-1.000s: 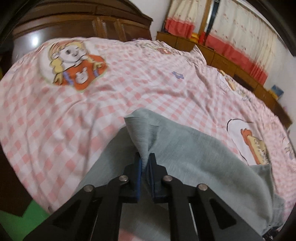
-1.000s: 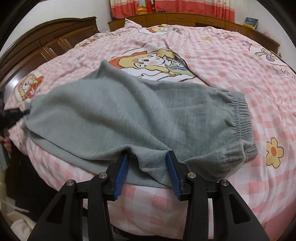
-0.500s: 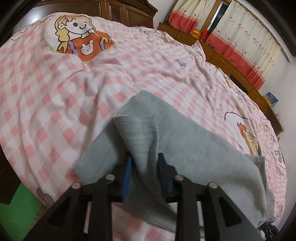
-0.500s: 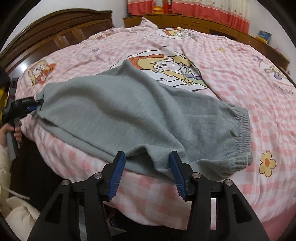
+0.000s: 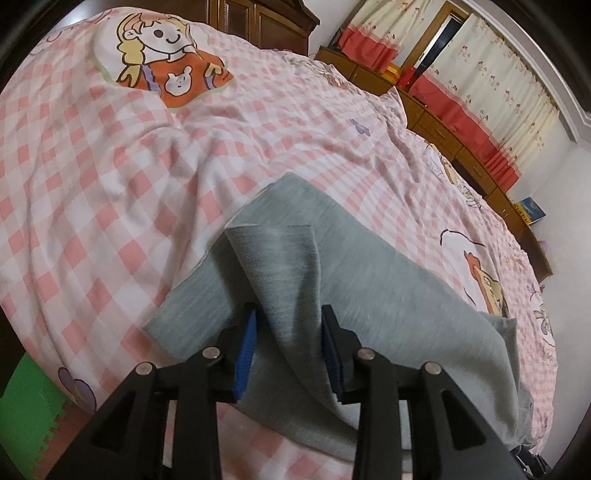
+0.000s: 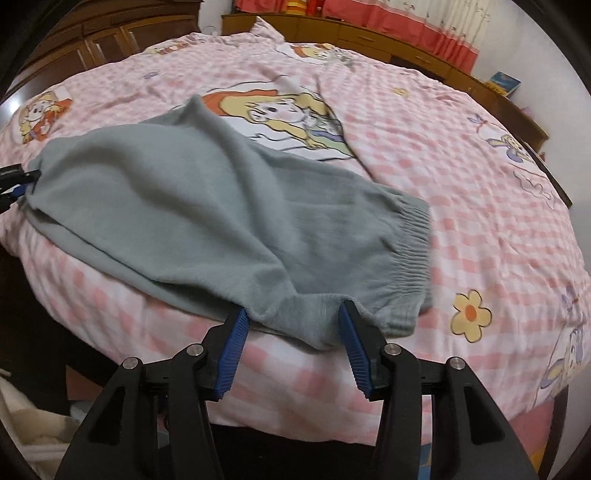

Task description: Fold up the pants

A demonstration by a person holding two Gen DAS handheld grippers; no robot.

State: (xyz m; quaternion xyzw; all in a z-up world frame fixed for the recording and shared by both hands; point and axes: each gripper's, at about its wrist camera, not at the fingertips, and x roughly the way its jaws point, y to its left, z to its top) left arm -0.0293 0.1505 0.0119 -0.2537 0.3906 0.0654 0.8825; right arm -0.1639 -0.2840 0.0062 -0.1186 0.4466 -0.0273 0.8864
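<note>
Grey pants (image 6: 184, 184) lie folded lengthwise across the pink checked bed sheet (image 6: 461, 166), with the elastic waistband (image 6: 413, 243) at the right. My right gripper (image 6: 293, 310) stands open at the near edge by the waist, with a loose bit of cloth between its blue pads. In the left wrist view, the leg end of the pants (image 5: 388, 295) lies near the bed's edge. My left gripper (image 5: 289, 314) is opening, and a raised fold of the hem stands slack between its pads. The left gripper (image 6: 14, 181) also shows at the far left of the right wrist view.
A dark wooden headboard (image 5: 258, 22) stands behind the bed. Low wooden cabinets (image 6: 369, 33) run along the curtained wall, with a blue book (image 6: 504, 83) on top. A green foam mat (image 5: 26, 387) covers the floor beside the bed. The sheet is wrinkled, with cartoon prints.
My left gripper's jaws went from shut on the hem to apart, and the gripper sank toward the bed. The right jaws widened a little around the cloth edge.
</note>
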